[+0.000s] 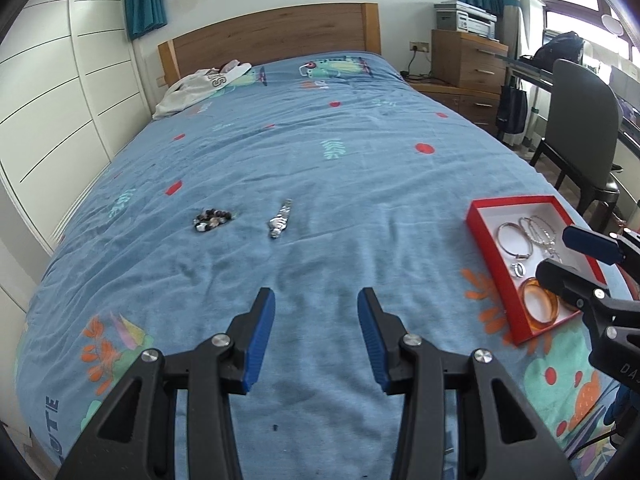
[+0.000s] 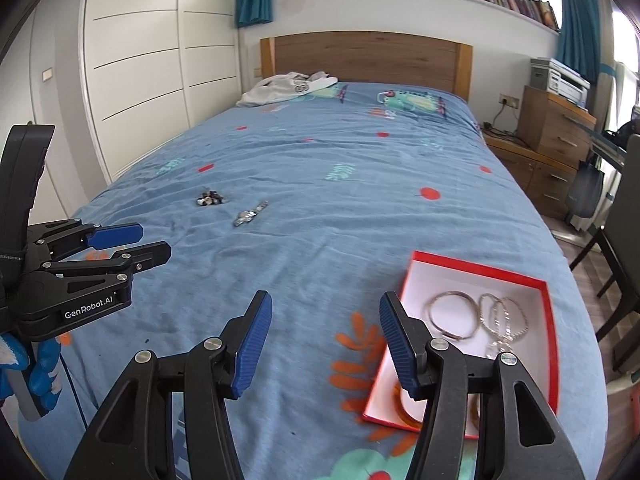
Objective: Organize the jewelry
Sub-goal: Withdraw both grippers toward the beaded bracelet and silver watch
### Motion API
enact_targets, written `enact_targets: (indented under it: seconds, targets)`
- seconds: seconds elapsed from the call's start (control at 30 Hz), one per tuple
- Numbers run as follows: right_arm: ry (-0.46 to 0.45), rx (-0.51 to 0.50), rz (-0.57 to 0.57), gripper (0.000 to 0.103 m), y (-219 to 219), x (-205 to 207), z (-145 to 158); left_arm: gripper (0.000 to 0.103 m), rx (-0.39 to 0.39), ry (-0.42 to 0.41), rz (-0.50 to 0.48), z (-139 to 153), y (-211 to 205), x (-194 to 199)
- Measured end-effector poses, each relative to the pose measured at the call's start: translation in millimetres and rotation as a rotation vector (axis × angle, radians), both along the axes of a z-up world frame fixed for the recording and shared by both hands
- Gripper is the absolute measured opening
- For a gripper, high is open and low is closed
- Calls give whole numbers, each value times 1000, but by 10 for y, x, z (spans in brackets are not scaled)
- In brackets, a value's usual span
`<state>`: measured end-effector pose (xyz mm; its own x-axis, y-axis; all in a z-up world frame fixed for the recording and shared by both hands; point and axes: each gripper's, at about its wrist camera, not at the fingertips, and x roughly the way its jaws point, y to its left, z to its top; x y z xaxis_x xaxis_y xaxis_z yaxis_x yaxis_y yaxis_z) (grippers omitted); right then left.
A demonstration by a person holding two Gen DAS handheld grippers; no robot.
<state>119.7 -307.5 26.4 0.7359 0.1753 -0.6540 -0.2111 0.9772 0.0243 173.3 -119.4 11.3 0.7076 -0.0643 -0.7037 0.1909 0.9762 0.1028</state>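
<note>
On the blue bedspread lie a dark beaded bracelet [image 1: 213, 219] [image 2: 211, 199] and a silver watch [image 1: 281, 219] [image 2: 250, 213], side by side. A red box [image 1: 489, 272] [image 2: 554, 344] with a white inside sits at the right, holding silver bangles [image 1: 528, 232] [image 2: 478, 314], a ring [image 1: 518, 269] and an amber bangle [image 1: 538, 304] [image 2: 404, 406]. My left gripper [image 1: 316, 312] [image 2: 154, 242] hangs open over bare bedspread, short of the watch. My right gripper [image 2: 325, 320] [image 1: 560, 254] is open with nothing in it, its right finger over the box's near left corner.
A white garment [image 1: 200, 86] lies by the wooden headboard [image 1: 272, 36]. White wardrobe doors [image 2: 136, 64] run along the left. On the right stand a wooden dresser [image 2: 556, 136] with a printer, a desk and a dark chair [image 1: 580, 128].
</note>
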Motion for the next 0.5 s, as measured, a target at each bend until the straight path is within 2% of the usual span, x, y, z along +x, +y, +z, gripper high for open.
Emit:
enact_targets:
  seconds: [0.37,0.5]
  targets:
    - [30,3,71,56,398,327,-148,41,3,29,83,-184,466,272]
    - [48,2,99,56,549,488,-254,41,-21,51,128,-322,710,406]
